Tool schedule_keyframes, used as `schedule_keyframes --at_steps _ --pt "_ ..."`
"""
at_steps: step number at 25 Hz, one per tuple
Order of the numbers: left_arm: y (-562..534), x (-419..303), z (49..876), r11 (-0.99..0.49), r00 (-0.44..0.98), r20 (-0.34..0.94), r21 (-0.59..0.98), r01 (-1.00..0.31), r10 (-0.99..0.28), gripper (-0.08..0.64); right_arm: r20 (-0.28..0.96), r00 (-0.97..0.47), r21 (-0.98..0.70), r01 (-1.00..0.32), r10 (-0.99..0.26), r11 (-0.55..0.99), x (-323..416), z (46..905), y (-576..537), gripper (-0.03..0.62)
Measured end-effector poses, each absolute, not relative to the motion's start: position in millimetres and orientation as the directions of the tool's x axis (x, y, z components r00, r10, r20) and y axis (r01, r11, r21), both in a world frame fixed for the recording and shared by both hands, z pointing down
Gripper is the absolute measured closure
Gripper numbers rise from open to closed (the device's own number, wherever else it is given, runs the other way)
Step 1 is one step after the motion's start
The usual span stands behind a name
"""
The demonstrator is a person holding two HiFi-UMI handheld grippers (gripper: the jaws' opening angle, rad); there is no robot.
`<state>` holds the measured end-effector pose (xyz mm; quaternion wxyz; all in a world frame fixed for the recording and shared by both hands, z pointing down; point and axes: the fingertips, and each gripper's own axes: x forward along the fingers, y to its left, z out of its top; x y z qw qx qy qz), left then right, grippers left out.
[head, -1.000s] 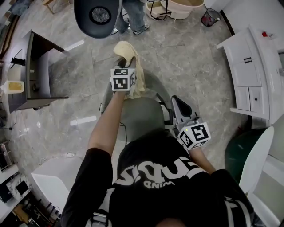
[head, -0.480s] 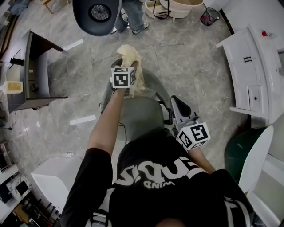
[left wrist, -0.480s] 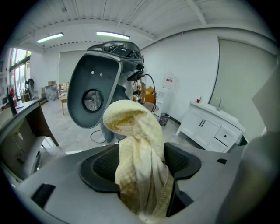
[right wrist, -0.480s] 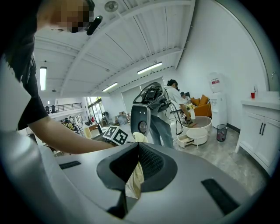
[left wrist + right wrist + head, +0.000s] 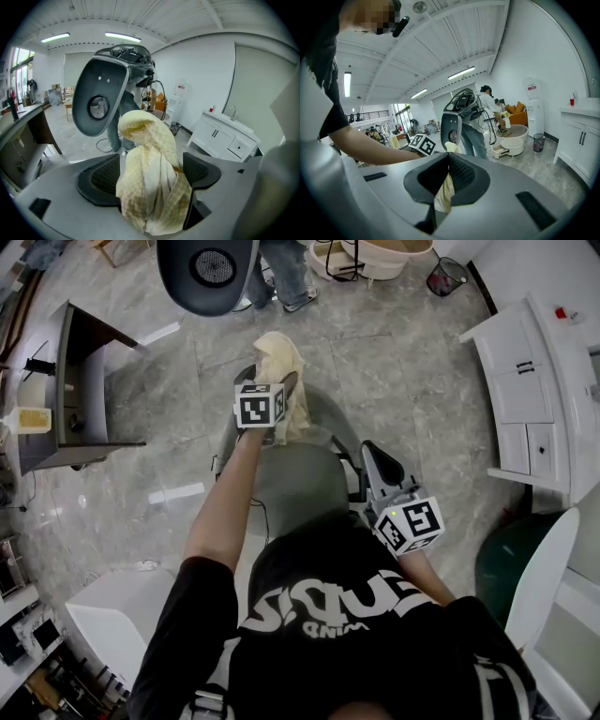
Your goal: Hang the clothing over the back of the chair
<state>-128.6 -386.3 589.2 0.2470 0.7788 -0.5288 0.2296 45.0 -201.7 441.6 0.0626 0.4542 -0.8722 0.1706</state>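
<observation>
Jaws of my left gripper (image 5: pixel 150 174) are opening wide; the cloth (image 5: pixel 140 140) hangs loose between them, no pad pressing it. My right gripper (image 5: pixel 446 158) is closed and empty. The cloth drapes the top of the chair (image 5: pixel 298 482) back, beyond the seat. It looks light, limp and slippy; I'd pinch a bunched fold.

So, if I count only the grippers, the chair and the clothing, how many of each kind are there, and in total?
clothing: 1
chair: 1
grippers: 2, the left gripper, jaws opening with the clothing between them, and the right gripper
total: 4
</observation>
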Motion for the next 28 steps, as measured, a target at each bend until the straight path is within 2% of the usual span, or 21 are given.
schedule_keyframes --at_steps 17,18,20,23,25,28 --pt "-325 -141 540 -0.309 0.342 0.540 0.153 -0.939 -0.769 0.154 0.219 -0.629 -0.217 -0.776 -0.746 0.592 30 430 -180 0.578" --pt "-319 -141 534 -0.312 0.347 0.525 0.157 -0.937 -0.777 0.187 0.214 -0.634 -0.214 -0.773 -0.743 0.598 29 428 -178 0.578" --pt "-306 -142 519 -0.321 0.357 0.485 0.160 -0.934 -0.798 0.330 0.205 -0.644 -0.207 -0.765 -0.737 0.610 26 426 -175 0.578" --pt "-285 -144 497 -0.325 0.359 0.424 0.152 -0.933 -0.832 0.487 0.191 -0.655 -0.199 -0.755 -0.731 0.625 22 423 -168 0.578" --pt "-271 -144 484 -0.326 0.360 0.393 0.153 -0.933 -0.846 0.534 0.185 -0.660 -0.196 -0.751 -0.728 0.631 19 421 -163 0.578" --pt "-249 -143 465 -0.340 0.377 0.358 0.164 -0.926 -0.854 0.543 0.177 -0.669 -0.185 -0.743 -0.721 0.644 16 416 -157 0.578"
